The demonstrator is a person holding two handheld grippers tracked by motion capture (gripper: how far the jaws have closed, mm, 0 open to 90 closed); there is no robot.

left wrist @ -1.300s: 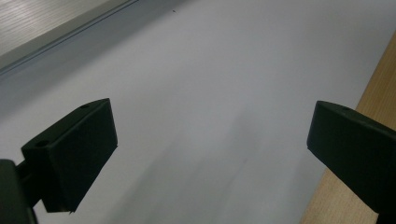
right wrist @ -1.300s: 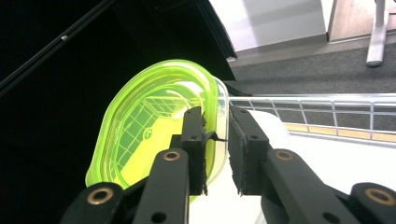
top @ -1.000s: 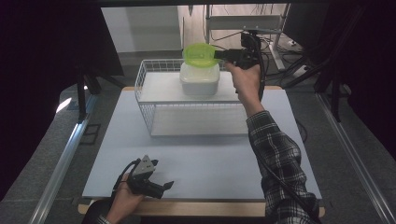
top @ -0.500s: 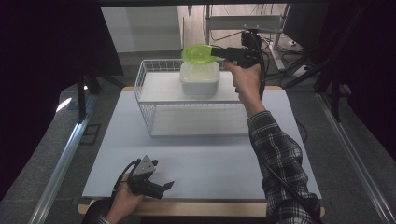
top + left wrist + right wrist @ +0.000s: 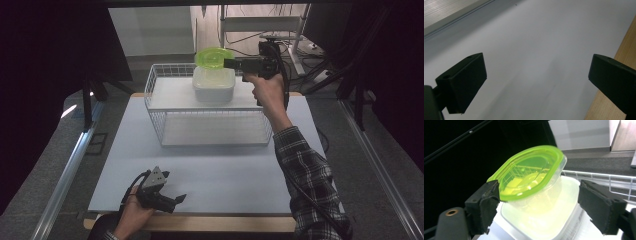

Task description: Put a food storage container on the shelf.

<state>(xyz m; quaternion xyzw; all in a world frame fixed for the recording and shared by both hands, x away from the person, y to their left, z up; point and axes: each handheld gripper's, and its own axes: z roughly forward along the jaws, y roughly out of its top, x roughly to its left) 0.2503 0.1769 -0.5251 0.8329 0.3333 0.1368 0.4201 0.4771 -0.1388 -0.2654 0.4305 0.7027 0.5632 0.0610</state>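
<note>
High view: at twelve o'clock, a green-lidded tub (image 5: 214,58) is seen set on a white container (image 5: 214,85) inside the wire basket (image 5: 165,132). The right gripper (image 5: 231,63) has just been opened, releasing it; only withdrawal seems left. The left gripper (image 5: 179,199) is held wide open, empty, at seven o'clock.

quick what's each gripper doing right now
Left gripper: open, nothing between its jaws.
Right gripper: jaws just opened, wide around the green-lidded container, not clamped.
</note>
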